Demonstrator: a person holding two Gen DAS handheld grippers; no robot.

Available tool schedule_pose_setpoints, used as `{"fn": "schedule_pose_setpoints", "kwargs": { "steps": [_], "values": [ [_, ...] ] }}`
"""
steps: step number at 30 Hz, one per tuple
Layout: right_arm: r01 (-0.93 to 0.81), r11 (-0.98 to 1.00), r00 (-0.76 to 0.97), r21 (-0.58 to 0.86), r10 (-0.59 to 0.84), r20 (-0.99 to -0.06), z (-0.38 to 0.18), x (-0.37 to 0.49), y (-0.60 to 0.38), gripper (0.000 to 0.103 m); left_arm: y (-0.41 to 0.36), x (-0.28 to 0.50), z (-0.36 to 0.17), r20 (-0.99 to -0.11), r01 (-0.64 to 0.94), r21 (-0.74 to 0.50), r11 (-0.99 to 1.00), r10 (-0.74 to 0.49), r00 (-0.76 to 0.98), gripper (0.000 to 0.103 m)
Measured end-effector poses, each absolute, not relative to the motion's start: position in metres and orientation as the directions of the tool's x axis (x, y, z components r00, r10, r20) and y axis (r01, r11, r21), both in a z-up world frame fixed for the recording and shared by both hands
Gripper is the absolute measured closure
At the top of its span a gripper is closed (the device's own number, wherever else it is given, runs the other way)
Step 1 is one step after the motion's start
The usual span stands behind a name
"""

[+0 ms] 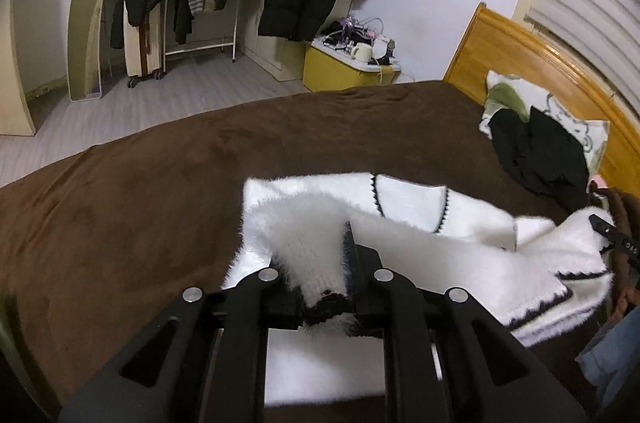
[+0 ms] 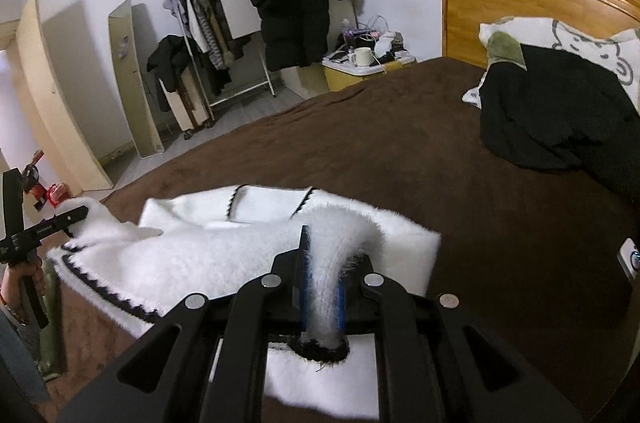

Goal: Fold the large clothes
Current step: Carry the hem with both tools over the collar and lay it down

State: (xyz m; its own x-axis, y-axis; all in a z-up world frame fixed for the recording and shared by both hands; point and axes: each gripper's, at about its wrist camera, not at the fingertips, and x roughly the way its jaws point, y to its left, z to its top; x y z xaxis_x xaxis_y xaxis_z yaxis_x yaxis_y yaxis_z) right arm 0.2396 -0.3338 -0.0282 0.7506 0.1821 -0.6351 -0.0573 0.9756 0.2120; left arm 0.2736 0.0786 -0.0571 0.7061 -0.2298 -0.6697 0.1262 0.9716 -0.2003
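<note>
Left tongs (image 1: 320,263) and right tongs (image 2: 323,275) each clamped on a white cardigan (image 1: 440,247) sleeve, body spread beyond on brown bedspread (image 1: 160,191)

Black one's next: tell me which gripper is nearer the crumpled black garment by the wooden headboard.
Right. The right gripper clamps the fluffy white cardigan at the end nearer the black garment; the left gripper clamps its far end.

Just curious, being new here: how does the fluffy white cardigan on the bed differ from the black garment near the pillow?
The white cardigan is fuzzy with black trim; the black garment is plain and dark. The cardigan is spread out and pinched by the left gripper and right gripper; the black garment lies crumpled, untouched. Both rest on the brown bedspread.
</note>
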Motion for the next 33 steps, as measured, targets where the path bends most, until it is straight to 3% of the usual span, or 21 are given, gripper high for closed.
{"fn": "schedule_pose_setpoints", "kwargs": {
  "steps": [8, 15, 22, 24, 25, 26, 28, 31, 33],
  "values": [
    [-0.046, 0.984, 0.705, 0.173, 0.155, -0.692, -0.085, 0.307, -0.339, 0.093, 0.062, 0.344, -0.112, -0.722, 0.138, -0.133, 0.981, -0.191, 0.665, 0.086],
    [0.027, 0.972, 0.643, 0.233, 0.162, -0.749, -0.145, 0.329, -0.358, 0.092, 0.063, 0.364, -0.157, -0.755, 0.119, -0.130, 0.984, -0.176, 0.632, 0.086],
    [0.025, 0.975, 0.649, 0.220, 0.152, -0.745, -0.149, 0.326, -0.353, 0.091, 0.064, 0.365, -0.158, -0.742, 0.131, -0.153, 0.980, -0.201, 0.639, 0.085],
    [0.028, 0.975, 0.646, 0.222, 0.152, -0.748, -0.148, 0.325, -0.352, 0.082, 0.069, 0.366, -0.156, -0.742, 0.130, -0.191, 0.973, -0.230, 0.629, 0.083],
    [0.033, 0.974, 0.642, 0.223, 0.151, -0.752, -0.146, 0.325, -0.350, 0.064, 0.072, 0.367, -0.155, -0.742, 0.126, -0.209, 0.970, -0.241, 0.625, 0.081],
    [0.037, 0.975, 0.645, 0.219, 0.144, -0.750, -0.143, 0.323, -0.349, 0.034, 0.074, 0.367, -0.153, -0.740, 0.123, -0.239, 0.963, -0.263, 0.619, 0.075],
    [0.055, 0.982, 0.663, 0.178, 0.098, -0.742, -0.135, 0.321, -0.347, 0.014, 0.075, 0.363, -0.143, -0.724, 0.127, -0.257, 0.958, -0.278, 0.632, 0.059],
    [0.047, 0.983, 0.682, 0.175, 0.096, -0.725, -0.118, 0.316, -0.344, 0.014, 0.068, 0.357, -0.125, -0.698, 0.133, -0.197, 0.971, -0.234, 0.677, 0.027],
    [0.033, 0.984, 0.689, 0.177, 0.106, -0.717, -0.109, 0.312, -0.341, 0.014, 0.066, 0.349, -0.108, -0.669, 0.144, -0.181, 0.973, -0.230, 0.707, 0.022]
  ]
}}
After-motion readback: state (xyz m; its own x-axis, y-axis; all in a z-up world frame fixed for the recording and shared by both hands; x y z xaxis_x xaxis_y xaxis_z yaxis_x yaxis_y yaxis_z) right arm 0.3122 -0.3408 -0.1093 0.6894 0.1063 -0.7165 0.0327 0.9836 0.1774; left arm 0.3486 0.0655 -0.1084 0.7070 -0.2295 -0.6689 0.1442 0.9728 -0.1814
